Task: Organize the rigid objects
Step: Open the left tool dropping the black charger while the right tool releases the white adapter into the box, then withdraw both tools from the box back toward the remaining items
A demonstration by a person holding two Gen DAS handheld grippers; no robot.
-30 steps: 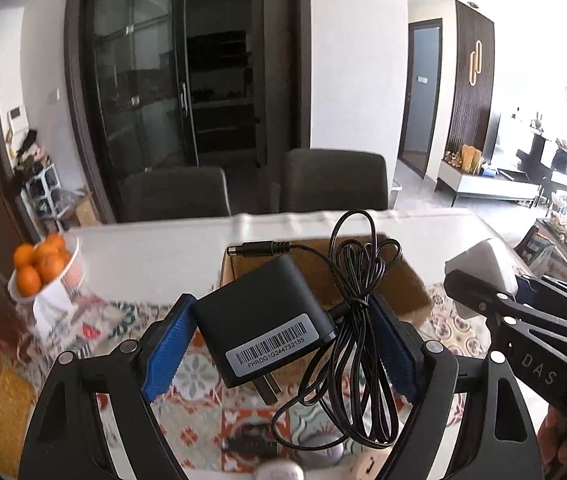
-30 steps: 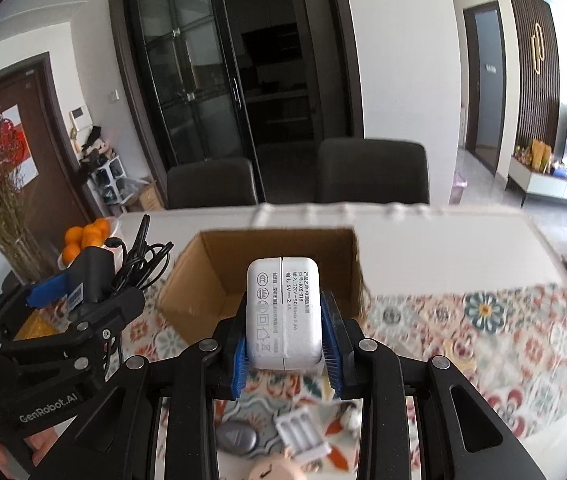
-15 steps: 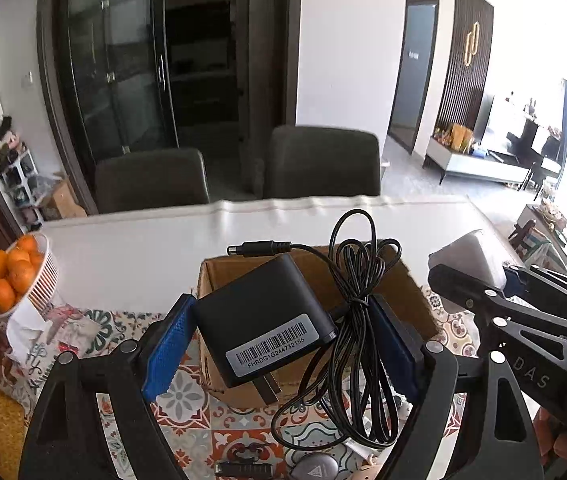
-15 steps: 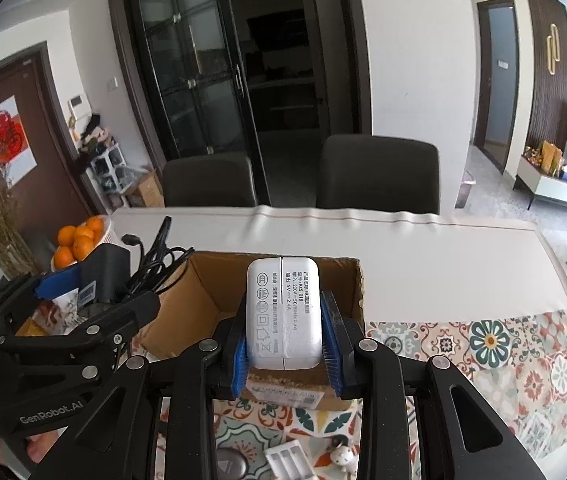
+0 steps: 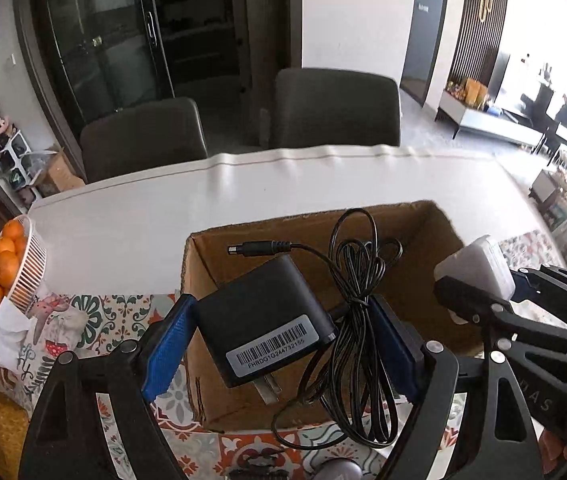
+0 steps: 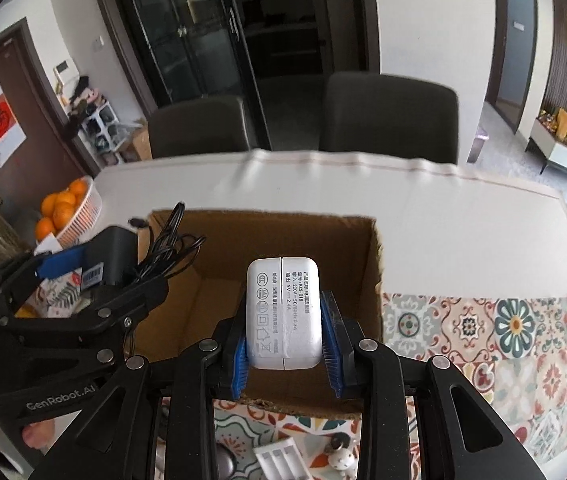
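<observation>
Dining table (image 5: 243,200) with a tiled-pattern mat had an open cardboard box (image 6: 371,280) on it. Left gripper (image 5: 283,344) pinched a black power adapter (image 5: 263,320) with its cable over the box, right gripper (image 6: 285,344) clamped a white charger (image 6: 282,312) above it too.

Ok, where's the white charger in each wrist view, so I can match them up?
Left wrist: white charger at right edge, held in the right gripper.
Right wrist: centre, clamped between blue pads.
Shared landmark: the open cardboard box behind it.
</observation>
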